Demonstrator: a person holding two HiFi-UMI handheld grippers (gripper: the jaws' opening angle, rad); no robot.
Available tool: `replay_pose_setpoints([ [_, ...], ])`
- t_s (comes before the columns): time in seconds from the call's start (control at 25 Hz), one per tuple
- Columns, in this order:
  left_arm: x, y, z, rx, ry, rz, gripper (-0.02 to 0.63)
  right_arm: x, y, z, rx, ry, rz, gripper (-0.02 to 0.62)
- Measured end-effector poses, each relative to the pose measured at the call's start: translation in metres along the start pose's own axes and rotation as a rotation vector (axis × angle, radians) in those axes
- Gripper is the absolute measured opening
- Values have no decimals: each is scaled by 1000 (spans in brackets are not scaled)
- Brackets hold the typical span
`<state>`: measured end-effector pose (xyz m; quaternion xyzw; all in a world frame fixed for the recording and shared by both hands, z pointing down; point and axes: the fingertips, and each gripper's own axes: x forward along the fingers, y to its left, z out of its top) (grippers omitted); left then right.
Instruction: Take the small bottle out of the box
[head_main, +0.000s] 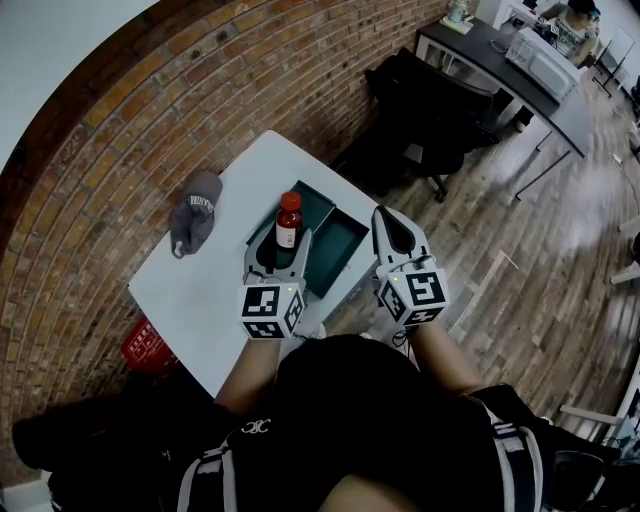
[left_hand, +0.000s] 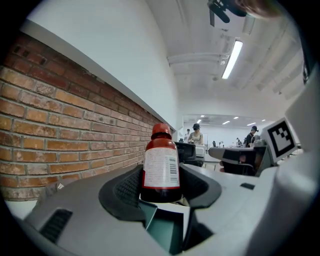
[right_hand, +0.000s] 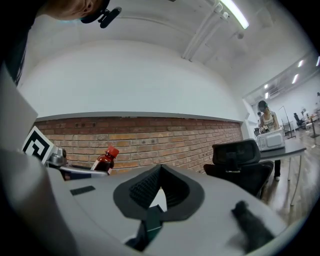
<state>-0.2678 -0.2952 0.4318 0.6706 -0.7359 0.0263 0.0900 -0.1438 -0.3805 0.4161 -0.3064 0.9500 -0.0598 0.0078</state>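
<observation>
The small brown bottle with a red cap and white label stands upright between the jaws of my left gripper, which is shut on its lower body. It hangs just over the left half of the dark green box on the white table. In the left gripper view the bottle fills the gap of the left gripper, with the box's edge below it. My right gripper is over the box's right edge, shut and holding nothing. From the right gripper the bottle shows to the left.
A grey cap lies on the table's left part. A red object sits on the floor by the brick wall. Beyond the table stand a black office chair and a dark desk where a person sits.
</observation>
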Motion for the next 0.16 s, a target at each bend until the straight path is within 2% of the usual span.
replay_pose_setpoints([
  [0.16, 0, 1, -3, 2, 8, -5, 224, 0, 3, -2, -4, 1, 2, 29],
])
